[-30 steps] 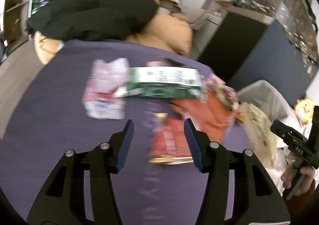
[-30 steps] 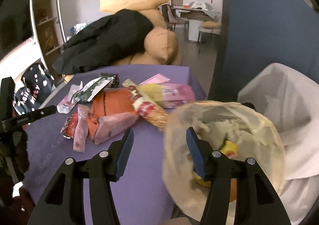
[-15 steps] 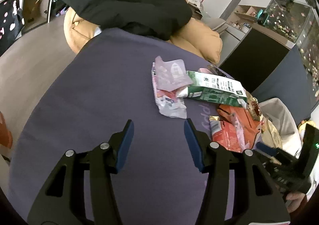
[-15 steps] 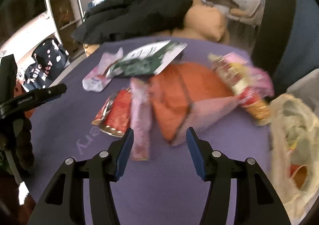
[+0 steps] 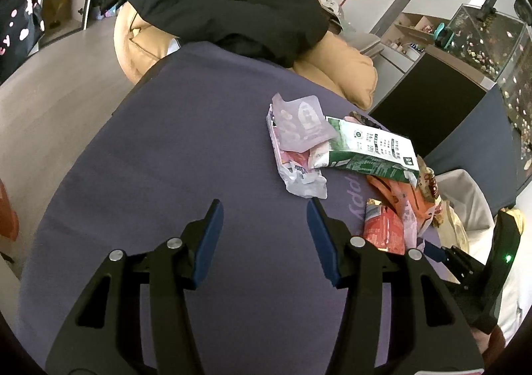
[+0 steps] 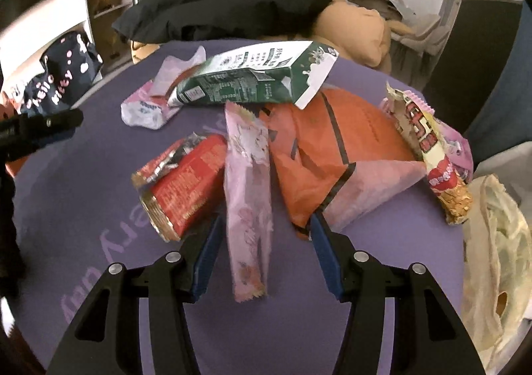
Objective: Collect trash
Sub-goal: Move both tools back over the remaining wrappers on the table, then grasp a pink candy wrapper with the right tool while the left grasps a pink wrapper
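On the purple mat (image 6: 83, 208), the long pink wrapper (image 6: 247, 195) lies between the wide-open right gripper (image 6: 264, 235) fingers. The left gripper (image 5: 264, 228) waits, wide and empty. Thin plastic might slip out.

Little print here is legible.

The dark bag (image 6: 63, 82) at the left edge of the right wrist view carries pale letters that read roughly "hello kitty" (curved and partly folded). The purple cloth (image 5: 166, 158) has pale cursive lettering: "ppy" shows beside the red wrapper (image 5: 382, 228) in the left wrist view, and more of it, upside down and not readable, sits near the bottom left of the right wrist view. The green and white carton (image 6: 256, 79) bears a block of fine black print, too small to make out. The red wrapper and the long snack packet (image 6: 432, 155) show large characters I cannot read.
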### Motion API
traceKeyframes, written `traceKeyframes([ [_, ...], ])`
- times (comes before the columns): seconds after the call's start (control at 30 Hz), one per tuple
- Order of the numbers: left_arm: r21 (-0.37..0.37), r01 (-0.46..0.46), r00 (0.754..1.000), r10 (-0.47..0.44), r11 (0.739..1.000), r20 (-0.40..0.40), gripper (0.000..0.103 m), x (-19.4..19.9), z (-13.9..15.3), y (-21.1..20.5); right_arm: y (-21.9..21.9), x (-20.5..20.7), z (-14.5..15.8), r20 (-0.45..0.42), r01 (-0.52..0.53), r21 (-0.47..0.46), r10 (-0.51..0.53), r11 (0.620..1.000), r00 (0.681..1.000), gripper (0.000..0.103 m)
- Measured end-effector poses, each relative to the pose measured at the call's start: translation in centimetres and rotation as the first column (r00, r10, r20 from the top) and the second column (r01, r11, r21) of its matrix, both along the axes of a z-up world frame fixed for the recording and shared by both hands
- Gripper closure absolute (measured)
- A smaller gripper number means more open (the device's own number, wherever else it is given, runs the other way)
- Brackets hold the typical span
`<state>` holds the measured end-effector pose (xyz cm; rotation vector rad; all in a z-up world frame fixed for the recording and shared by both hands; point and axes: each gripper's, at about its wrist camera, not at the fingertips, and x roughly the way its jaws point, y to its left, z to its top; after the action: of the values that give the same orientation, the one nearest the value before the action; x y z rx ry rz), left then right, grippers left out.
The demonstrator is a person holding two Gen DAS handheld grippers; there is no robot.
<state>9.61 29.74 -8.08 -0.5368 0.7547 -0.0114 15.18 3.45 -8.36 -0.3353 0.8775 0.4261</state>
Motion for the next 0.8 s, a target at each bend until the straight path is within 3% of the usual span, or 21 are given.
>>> traceKeyframes([
  [0.13,0.003,0.018,1.000,-0.018,1.000,-0.007,0.053,0.7,-0.1,-0.5,-1.7,0.3,-0.1,-0.031,0.007,0.043,-0.005,0.999,0.999,0.052],
  [0.17,0.001,0.026,1.000,-0.026,1.000,-0.013,0.053,0.9,-0.2,-0.7,-2.2,0.3,-0.1,-0.040,0.011,0.062,-0.009,0.998,0.999,0.058],
  [0.2,0.000,0.034,0.999,-0.034,0.999,-0.018,0.053,1.2,-0.3,-0.8,-2.8,0.4,0.1,-0.036,0.023,0.068,-0.021,0.997,0.999,0.073],
  [0.4,0.003,0.095,0.995,-0.095,0.995,-0.005,0.053,3.0,-0.1,-1.8,-5.4,0.3,0.4,-0.070,0.016,0.151,-0.006,0.988,0.998,0.093],
  [0.6,0.047,0.089,0.996,-0.089,0.995,-0.017,0.053,7.3,0.7,-1.3,-7.9,-0.5,1.5,-0.074,0.050,0.209,-0.035,0.977,0.997,0.097],
  [0.8,0.035,0.058,0.995,-0.055,0.998,-0.080,0.053,11.8,-0.2,-1.3,-10.6,-1.9,2.3,-0.055,0.074,0.201,-0.064,0.977,0.996,0.097],
])
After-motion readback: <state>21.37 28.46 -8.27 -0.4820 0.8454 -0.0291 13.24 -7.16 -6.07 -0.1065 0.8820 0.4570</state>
